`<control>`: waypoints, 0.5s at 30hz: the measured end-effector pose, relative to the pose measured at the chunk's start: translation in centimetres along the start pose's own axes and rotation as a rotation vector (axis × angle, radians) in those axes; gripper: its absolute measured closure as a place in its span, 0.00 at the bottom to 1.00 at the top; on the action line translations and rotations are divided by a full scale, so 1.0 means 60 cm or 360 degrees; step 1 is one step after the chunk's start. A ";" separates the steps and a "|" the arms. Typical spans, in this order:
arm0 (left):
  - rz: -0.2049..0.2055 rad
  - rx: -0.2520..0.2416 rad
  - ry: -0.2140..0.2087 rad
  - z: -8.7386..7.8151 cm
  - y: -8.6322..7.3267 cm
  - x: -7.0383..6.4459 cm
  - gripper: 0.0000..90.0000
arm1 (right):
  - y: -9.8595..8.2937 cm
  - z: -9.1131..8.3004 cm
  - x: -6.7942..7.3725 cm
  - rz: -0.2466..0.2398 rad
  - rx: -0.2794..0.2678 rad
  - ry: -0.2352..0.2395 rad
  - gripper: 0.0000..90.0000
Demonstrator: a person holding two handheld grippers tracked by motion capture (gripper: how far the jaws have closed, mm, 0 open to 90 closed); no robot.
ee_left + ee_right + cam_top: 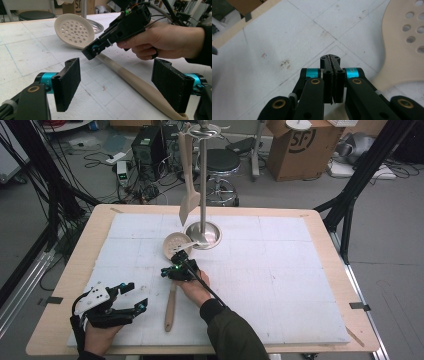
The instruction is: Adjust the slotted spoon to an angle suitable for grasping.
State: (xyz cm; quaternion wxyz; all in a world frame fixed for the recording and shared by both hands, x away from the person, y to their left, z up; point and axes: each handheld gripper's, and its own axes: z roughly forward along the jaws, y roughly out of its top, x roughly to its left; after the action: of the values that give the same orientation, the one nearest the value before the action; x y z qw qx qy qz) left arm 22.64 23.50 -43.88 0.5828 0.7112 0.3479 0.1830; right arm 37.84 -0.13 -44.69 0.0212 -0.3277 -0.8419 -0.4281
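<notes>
Currently, right gripper (180,256): your jaws are clenched together on nothing, tips just above the neck of the skimmer (176,246).
Skimmer position: flat on the foam mat (280,285), centre frame, beside the rack base (202,234); handle runs toward you.
Left gripper (120,85): released wide, lower left, framing the handle for a later pickup.
Hanging spatula (188,180): on rack, upper centre.

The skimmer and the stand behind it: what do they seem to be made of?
The skimmer looks like matte beige plastic or silicone: one even colour across the perforated bowl and the handle, with no gloss; which of the two cannot be told. The stand looks like polished metal, probably steel: the pole and round base are silvery and show reflections. Near the skimmer, the right gripper is shut, holding nothing.
</notes>
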 end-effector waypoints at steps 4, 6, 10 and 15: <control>-0.0010 -0.0004 0.0006 -0.001 -0.001 0.001 0.27 | -0.001 0.004 -0.007 0.0028 0.0035 -0.0042 1.00; -0.0006 -0.0003 0.0003 -0.001 0.000 0.000 0.27 | -0.003 0.004 -0.010 0.0026 0.0059 -0.0054 1.00; -0.0004 0.0002 0.0010 -0.001 -0.001 0.001 0.27 | 0.002 0.003 0.010 -0.0142 0.0172 -0.0295 1.00; 0.0001 0.0006 0.0015 -0.005 -0.002 0.002 0.27 | 0.001 -0.010 -0.004 -0.0079 0.0192 -0.0305 1.00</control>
State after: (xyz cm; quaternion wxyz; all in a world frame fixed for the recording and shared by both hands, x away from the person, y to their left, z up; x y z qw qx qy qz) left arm 22.49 23.76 -43.93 0.5798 0.7115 0.3508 0.1860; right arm 37.93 -0.68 -44.34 -0.0503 -0.3443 -0.8722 -0.3438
